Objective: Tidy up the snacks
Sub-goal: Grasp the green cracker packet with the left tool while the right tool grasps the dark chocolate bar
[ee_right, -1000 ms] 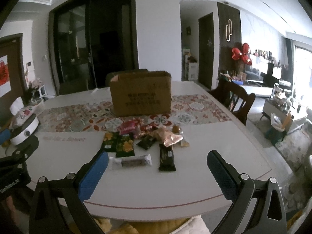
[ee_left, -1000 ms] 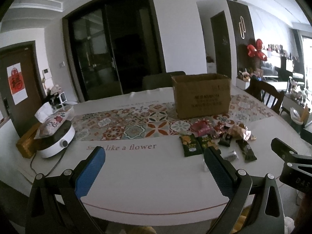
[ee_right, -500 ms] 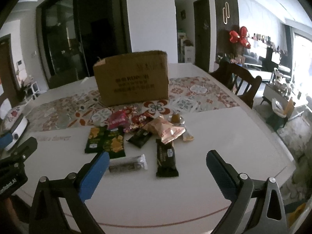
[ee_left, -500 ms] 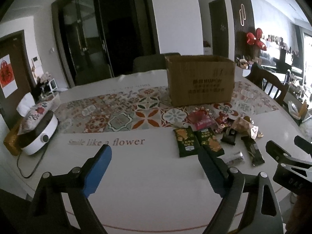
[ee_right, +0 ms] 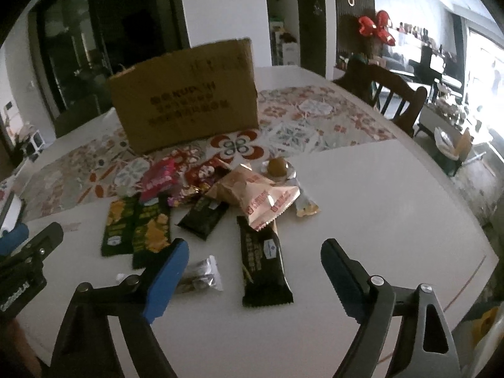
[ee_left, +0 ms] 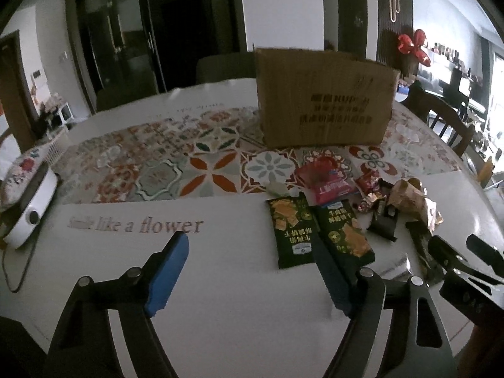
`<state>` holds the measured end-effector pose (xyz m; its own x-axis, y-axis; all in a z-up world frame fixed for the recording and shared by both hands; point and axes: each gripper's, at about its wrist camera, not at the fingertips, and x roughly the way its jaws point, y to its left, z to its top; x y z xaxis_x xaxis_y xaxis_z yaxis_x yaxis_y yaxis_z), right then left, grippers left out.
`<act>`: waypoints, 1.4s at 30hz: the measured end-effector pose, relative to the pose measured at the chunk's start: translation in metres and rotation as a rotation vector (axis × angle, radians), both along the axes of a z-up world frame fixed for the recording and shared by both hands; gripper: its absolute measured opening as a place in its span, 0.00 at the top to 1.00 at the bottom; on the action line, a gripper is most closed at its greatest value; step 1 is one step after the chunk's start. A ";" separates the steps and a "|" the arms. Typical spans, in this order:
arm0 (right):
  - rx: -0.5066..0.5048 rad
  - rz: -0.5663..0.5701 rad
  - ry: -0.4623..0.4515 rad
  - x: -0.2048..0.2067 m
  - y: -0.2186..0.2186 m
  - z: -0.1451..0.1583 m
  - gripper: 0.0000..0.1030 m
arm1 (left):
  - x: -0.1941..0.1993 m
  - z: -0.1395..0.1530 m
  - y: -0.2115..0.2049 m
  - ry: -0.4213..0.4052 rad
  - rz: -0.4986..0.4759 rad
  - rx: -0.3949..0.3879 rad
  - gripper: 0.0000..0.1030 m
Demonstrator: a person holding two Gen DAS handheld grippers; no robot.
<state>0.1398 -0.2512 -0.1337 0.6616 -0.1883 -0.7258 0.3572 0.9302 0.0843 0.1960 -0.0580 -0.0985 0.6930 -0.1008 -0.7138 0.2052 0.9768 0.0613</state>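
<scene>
Snacks (ee_right: pixel 220 208) lie in a loose pile on a white round surface (ee_right: pixel 378 220), just in front of a brown cardboard box (ee_right: pixel 186 94) that stands on a patterned tile-print runner (ee_left: pixel 157 163). The pile holds two green packets (ee_right: pixel 135 230) side by side, a pink packet (ee_right: pixel 159 179), a tan wrapper (ee_right: pixel 255 195), a long dark bar (ee_right: pixel 263 261) and a small clear packet (ee_right: pixel 198 275).

In the right wrist view, the right gripper (ee_right: pixel 252 267) hovers over the near edge of the pile. Its jaws have just been closing but stand wide apart and hold nothing; the dark bar lies between the blue fingers, below them, and the clear packet sits just beside the left finger.

In the left wrist view, the left gripper (ee_left: pixel 249 261) hangs over bare surface to the left of the pile. Its jaws have also just been closing, yet stay well apart and empty. Its right finger overlaps the near end of the green packets (ee_left: pixel 315 226).
</scene>
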 end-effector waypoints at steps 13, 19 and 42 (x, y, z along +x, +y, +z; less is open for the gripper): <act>0.026 -0.008 0.089 0.028 -0.006 -0.023 0.27 | 0.044 -0.034 -0.023 0.120 -0.024 -0.038 0.31; 0.032 -0.010 0.095 0.033 -0.008 -0.027 0.31 | 0.055 -0.045 -0.034 0.151 -0.038 -0.032 0.34; 0.015 0.003 0.116 0.043 -0.005 -0.036 0.61 | 0.069 -0.061 -0.044 0.173 -0.049 -0.024 0.55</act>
